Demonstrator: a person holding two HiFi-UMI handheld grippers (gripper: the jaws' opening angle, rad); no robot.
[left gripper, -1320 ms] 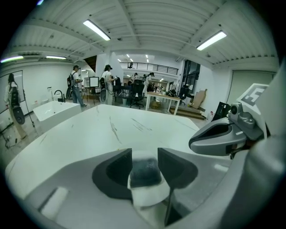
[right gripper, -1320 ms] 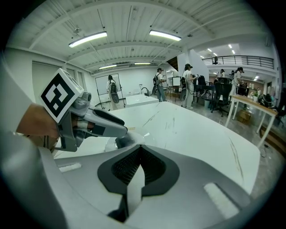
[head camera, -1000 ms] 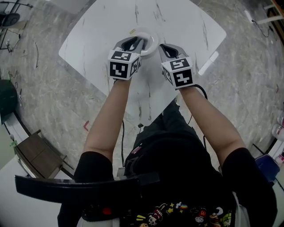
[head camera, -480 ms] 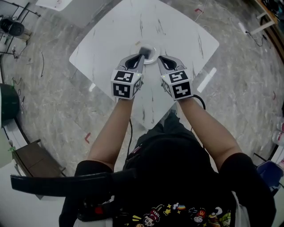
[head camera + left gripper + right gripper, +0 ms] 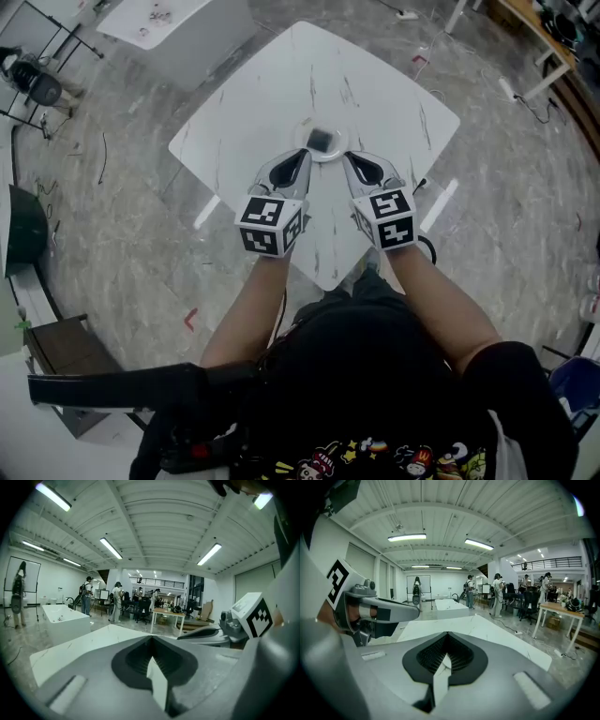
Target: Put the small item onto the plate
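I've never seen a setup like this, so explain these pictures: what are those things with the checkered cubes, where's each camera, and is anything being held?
There is no robot: a person holds a two-jaw gripper in each hand, and the marked cubes are part of them. The top-down picture comes from a camera on the person's head. It shows the left gripper and right gripper side by side above a white table. The other two pictures come from a camera on each gripper, looking along its jaws. On the table sits a small white plate with a small dark item on it, just beyond the gripper tips. Both pairs of jaws are together with nothing between them, so nothing is held.
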